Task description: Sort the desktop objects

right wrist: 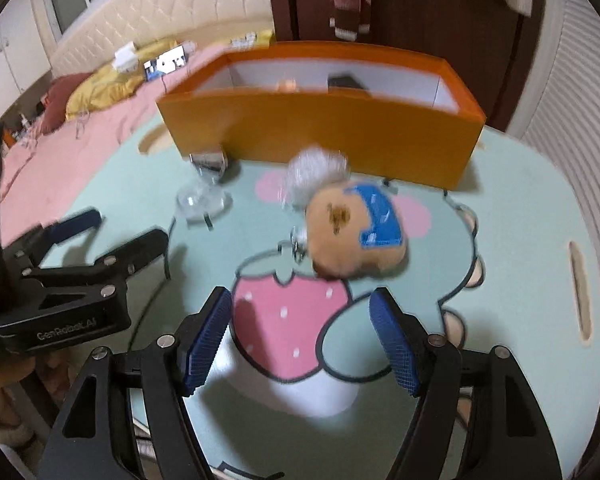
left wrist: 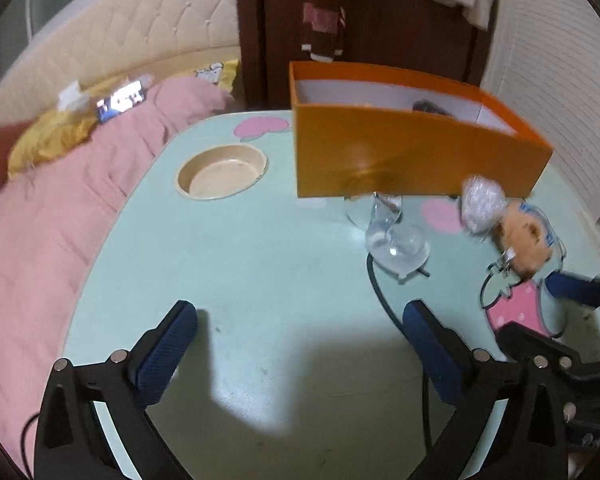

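One marking is legible: "GenRobot.AI", printed in pale letters on the black body of the left hand-held gripper (right wrist: 112, 236), as seen in the right wrist view. A dark printed mark is noted on the brown plush toy (right wrist: 356, 236), but it is blurred and cannot be read. No other text is legible.

Count: one orange box (left wrist: 400, 152), one plush toy (right wrist: 352, 236), two clear glass pieces (left wrist: 396, 240), one bowl (left wrist: 222, 171).
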